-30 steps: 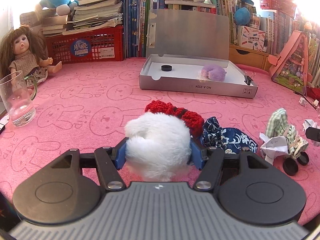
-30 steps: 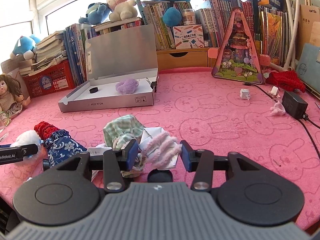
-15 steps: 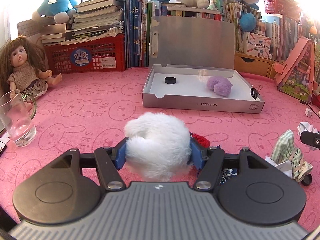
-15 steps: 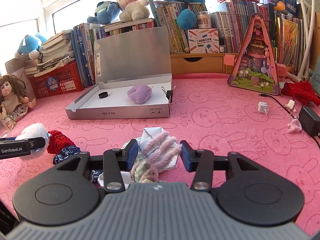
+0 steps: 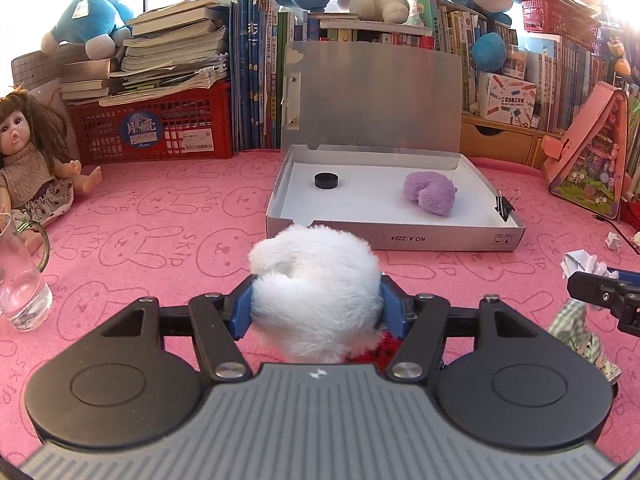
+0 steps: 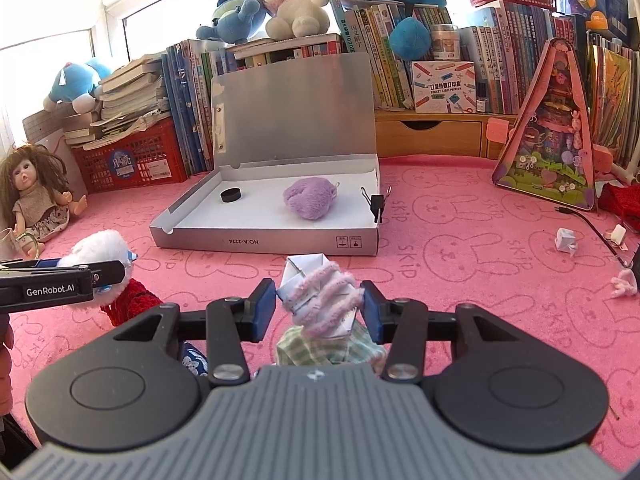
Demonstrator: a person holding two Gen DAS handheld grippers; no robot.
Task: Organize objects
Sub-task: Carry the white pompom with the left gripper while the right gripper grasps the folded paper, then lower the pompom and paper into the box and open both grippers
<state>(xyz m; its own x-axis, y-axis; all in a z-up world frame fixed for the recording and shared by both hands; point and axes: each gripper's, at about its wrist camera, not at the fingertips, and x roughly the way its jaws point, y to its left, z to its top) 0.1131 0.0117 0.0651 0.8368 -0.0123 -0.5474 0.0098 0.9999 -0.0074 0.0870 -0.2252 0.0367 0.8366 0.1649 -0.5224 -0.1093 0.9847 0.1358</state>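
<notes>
White fluffy pompom (image 5: 316,292) sits clamped in the left jaws, folded paper (image 6: 316,300) in the right.

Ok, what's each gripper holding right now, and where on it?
Left gripper: the white fluffy ball, pinched across its sides. Right gripper: a folded paper piece wrapped in pink fuzzy wire, gripped at its sides.

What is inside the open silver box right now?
The open silver box holds a black round cap and a purple plush; a binder clip grips its right wall. Nothing there appears covered.
</notes>
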